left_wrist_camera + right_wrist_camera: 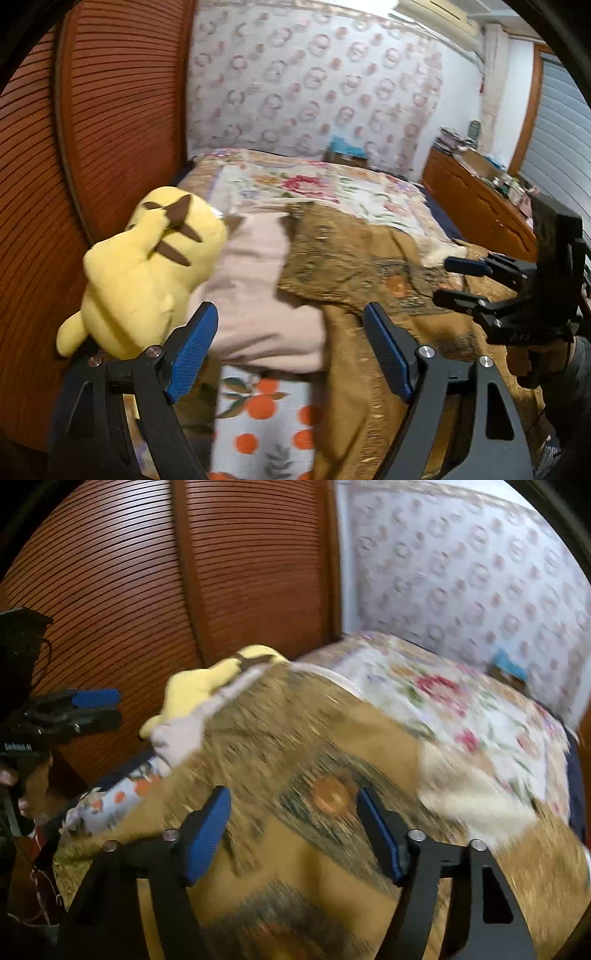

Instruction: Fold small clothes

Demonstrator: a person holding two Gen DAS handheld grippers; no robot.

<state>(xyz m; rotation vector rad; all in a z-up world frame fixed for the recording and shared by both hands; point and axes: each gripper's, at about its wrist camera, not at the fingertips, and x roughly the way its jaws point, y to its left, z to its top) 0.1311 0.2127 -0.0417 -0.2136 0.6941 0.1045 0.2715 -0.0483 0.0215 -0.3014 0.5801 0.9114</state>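
Note:
A pale pink garment (258, 295) lies folded on the bed, partly under a brown patterned cloth (351, 258). My left gripper (291, 347) hangs open just above the pink garment's near edge, nothing between its blue pads. In the right wrist view, which is blurred, my right gripper (295, 830) stands open over the brown patterned cloth (295, 757), pads clear of it. The pink garment (184, 731) shows at that cloth's left edge. The right gripper (465, 282) appears at the right in the left wrist view, the left gripper (96, 707) at the left in the other.
A yellow plush toy (147, 266) sits at the bed's left beside slatted wooden doors (110, 129). An orange-print sheet (258, 424) lies under the garment. A floral quilt (314, 188) covers the far bed. A cluttered wooden dresser (476, 195) stands at the right. A cream cloth (472, 794) lies right.

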